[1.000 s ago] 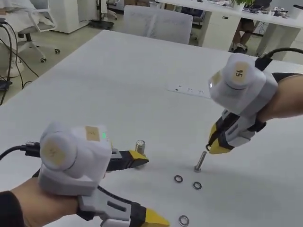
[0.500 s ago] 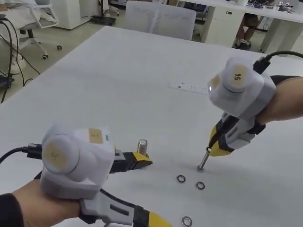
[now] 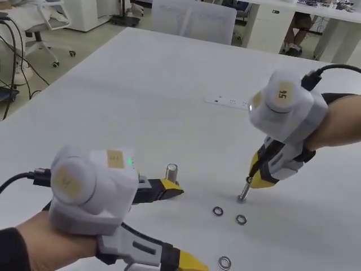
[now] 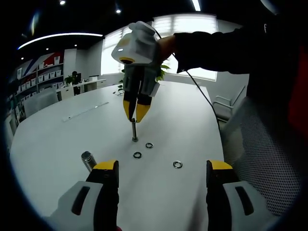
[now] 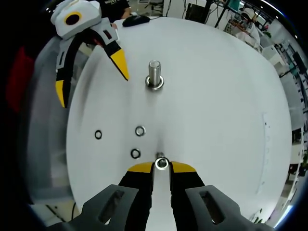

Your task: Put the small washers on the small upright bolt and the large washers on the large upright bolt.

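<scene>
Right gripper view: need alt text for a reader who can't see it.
The right gripper holds a small washer between its jaws, right at the top of the small bolt, on a white table. Beyond lie three loose washers and the large bolt, ringed at its base; the left gripper, jaws open, sits upper left.

Far half of the table [image 3: 141, 84] is bare, so approach there is open. The near side is crowded. Left gripper [image 3: 188, 228], jaws wide, has one tip just beside the large bolt [image 3: 171, 172]. Right gripper [image 3: 256, 180], pinching a small washer [image 5: 161, 163], caps the small bolt [image 3: 243, 195] from above. Loose washers [image 3: 218, 211] litter the table below the small bolt.
</scene>
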### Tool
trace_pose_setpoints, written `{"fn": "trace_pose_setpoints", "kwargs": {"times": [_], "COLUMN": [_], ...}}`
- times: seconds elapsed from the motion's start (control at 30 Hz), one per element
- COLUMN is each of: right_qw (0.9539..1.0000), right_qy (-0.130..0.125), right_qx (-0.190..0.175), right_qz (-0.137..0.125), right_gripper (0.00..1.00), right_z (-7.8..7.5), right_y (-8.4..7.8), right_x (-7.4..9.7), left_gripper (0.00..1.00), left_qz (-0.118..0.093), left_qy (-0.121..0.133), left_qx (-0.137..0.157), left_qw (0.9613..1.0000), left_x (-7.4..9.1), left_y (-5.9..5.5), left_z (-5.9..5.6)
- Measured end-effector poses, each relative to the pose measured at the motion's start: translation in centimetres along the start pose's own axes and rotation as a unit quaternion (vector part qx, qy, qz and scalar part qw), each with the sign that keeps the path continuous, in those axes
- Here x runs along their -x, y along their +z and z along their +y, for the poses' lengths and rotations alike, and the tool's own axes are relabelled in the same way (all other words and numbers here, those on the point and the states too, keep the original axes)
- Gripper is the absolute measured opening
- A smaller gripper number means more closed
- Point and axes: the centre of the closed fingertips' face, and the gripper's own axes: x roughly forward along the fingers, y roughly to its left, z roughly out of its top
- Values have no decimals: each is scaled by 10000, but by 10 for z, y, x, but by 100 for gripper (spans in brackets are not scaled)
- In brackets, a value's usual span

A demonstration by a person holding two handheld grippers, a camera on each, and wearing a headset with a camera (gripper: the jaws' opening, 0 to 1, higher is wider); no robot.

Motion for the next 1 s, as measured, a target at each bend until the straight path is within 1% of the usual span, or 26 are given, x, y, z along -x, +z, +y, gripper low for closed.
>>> {"fn": "trace_pose_setpoints", "kwargs": {"times": [0.17,0.27,0.67,1.0], "right_qw": [10000,10000,9998,9997], "right_qy": [31,48,127,146], "right_qx": [-40,-37,-152,-193], "right_qz": [-6,13,-20,-3], "right_gripper": [14,14,14,14], "right_z": [1,1,6,5], "right_y": [-1,-3,-5,-10], "right_x": [-6,-13,-32,-46], "left_gripper": [74,74,73,73], "left_qz": [9,4,11,16], "left_qy": [-5,3,18,28], "left_qx": [0,6,2,10], "left_qw": [10000,10000,10000,10000], "left_x": [0,-1,0,0], "left_y": [0,0,-1,-2], "left_z": [0,1,1,1]}}
